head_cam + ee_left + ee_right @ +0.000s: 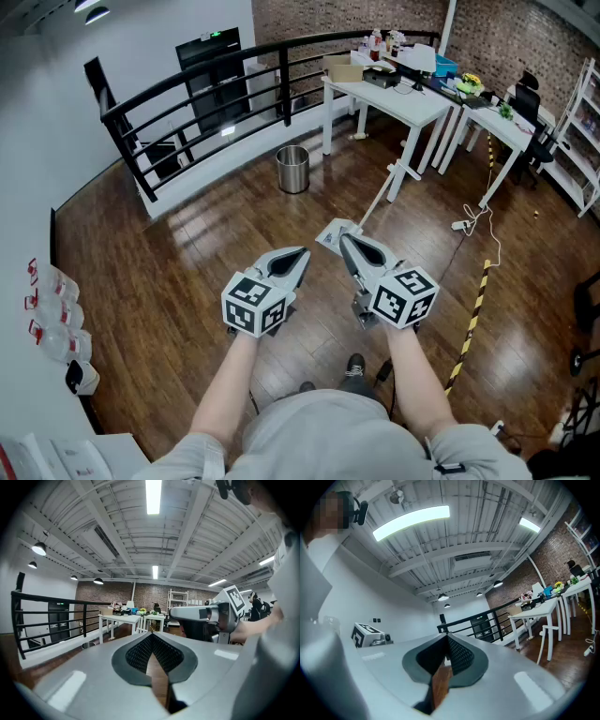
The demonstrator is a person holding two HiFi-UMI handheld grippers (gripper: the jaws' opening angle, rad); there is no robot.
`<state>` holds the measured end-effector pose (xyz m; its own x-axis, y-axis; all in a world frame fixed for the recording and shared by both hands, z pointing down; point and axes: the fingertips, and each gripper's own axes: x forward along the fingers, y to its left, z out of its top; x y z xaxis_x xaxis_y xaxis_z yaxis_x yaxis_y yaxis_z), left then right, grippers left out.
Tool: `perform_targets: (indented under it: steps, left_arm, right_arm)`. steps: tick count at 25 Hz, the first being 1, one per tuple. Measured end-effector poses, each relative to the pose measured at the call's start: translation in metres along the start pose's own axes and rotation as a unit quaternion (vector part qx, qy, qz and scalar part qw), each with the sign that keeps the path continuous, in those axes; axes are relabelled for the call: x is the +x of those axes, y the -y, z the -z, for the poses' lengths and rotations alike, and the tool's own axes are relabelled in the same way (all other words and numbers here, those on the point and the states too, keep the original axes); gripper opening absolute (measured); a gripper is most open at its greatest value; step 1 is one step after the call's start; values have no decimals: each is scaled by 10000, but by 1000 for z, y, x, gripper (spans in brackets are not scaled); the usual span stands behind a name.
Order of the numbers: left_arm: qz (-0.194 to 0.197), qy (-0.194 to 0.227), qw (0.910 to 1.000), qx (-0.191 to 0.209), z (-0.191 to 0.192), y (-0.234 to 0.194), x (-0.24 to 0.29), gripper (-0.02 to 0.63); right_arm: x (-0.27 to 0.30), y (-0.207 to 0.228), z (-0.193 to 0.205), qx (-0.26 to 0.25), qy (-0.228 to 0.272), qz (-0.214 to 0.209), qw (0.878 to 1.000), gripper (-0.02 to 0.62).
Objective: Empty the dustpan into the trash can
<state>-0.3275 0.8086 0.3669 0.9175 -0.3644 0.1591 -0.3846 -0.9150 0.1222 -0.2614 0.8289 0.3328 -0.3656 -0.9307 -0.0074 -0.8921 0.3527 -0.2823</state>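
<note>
Left gripper: smooth grey shells, dark mesh-textured pads, tips pressed together on nothing.
Right gripper: same build, jaws closed tip to tip, holding nothing.
Dustpan: flat white pan with a long thin handle, on the glossy plank floor, partly hidden behind the right gripper.
Trash can: shiny metal cylinder, well beyond the dustpan.
Unclear: the pan's contents.
</note>
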Motion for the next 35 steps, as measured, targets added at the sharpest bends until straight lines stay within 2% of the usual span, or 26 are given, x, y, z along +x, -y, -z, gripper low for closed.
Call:
perform_targets:
  steps: [8,13,21,28,35]
  left_arm:
    - [92,-7,9999,-40,1,-21,29,6]
    - [177,49,9998,-100,-7,-39,62,5]
    - [35,-57,10000,-72,-8,-97,153,5]
    - [-143,-56,9998,-106,-33,-150,245,5]
    - [-172,-110,9998,-52,-58,-198,301,6]
  right_arm:
    - [17,29,0,21,7,150,9999,0]
    - [33,62,-4,-6,-57,225,9997,0]
    - [88,154,-14,-3,-75,208,9998,0]
    - [148,246,-44,-98,-200,97,9997,0]
    - [201,305,-75,-205,-128,184,9995,0]
